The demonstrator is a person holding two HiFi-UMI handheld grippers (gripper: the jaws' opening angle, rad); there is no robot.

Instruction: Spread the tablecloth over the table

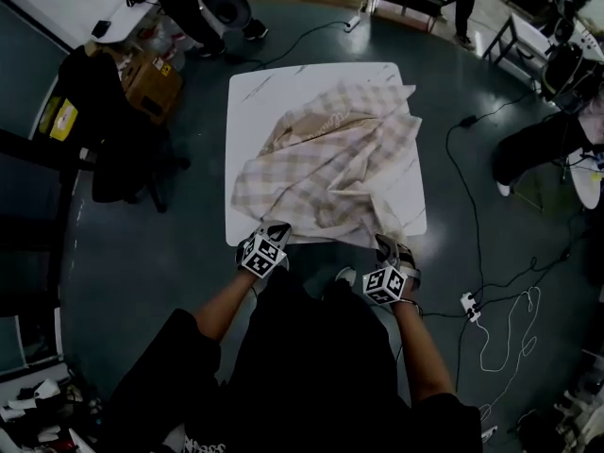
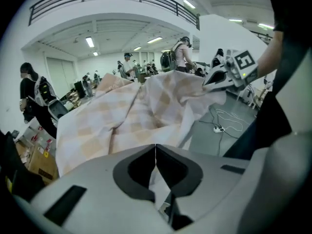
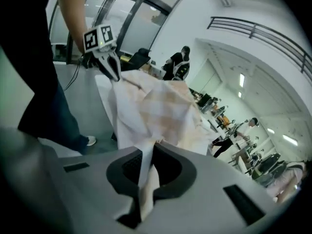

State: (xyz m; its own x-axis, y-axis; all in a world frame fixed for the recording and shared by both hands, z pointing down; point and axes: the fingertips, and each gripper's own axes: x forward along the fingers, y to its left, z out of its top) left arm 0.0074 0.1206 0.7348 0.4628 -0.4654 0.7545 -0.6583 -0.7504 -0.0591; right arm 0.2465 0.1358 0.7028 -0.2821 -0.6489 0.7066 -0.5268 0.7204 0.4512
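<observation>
Left gripper [image 1: 274, 226] and right gripper [image 1: 385, 244] pinch the tablecloth [image 1: 330, 159] — near edge, apparently (crumpled on table [image 1: 250, 97]).

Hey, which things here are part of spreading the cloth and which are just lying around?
Job: tablecloth, table, left gripper, right gripper, both shut on the cloth.
Lying about: cardboard box, power strip.

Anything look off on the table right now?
Yes: the tablecloth lies crumpled in a heap, skewed right, leaving the table bare along its left and far sides. The left gripper and right gripper are shut on its near edge.
</observation>
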